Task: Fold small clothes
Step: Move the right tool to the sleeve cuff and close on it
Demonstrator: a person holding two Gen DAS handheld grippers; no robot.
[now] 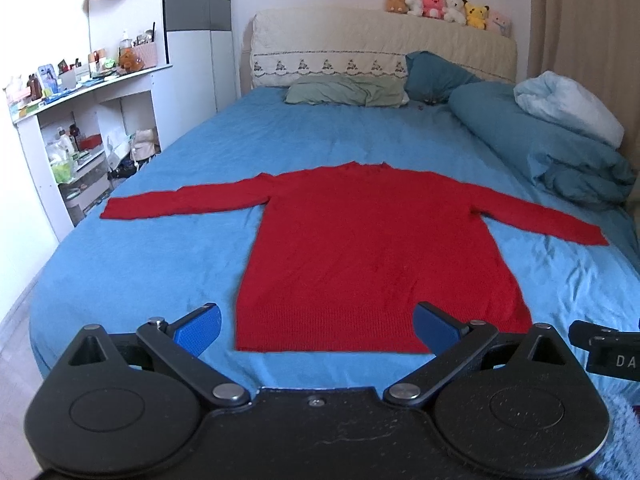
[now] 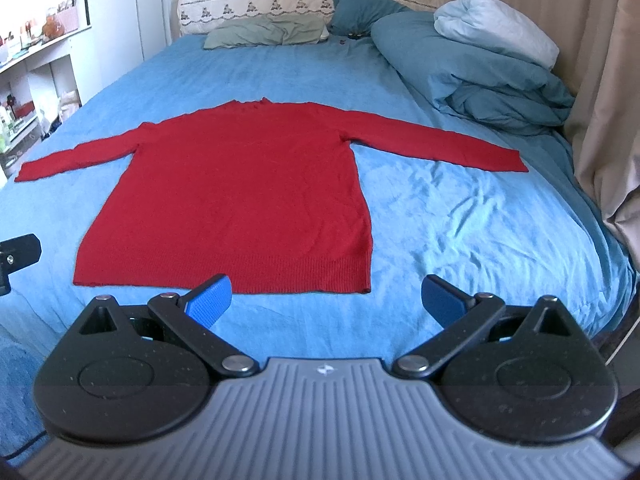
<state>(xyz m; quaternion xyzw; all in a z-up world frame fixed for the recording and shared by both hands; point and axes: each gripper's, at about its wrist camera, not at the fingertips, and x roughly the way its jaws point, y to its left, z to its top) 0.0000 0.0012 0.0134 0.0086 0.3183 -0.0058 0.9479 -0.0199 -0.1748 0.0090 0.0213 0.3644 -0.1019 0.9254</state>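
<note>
Sweater (image 1: pixel 360 248), red and long-sleeved, lies flat on the blue bed sheet (image 1: pixel 160 184), both sleeves spread wide toward 9 and 3 o'clock, hem nearest me. My left tool (image 1: pixel 316 326) hangs at the hem with its blue pads spread apart, gripping nothing. My right tool (image 2: pixel 326 300) sits just short of the hem's 3 o'clock corner, likewise wide and empty.
</note>
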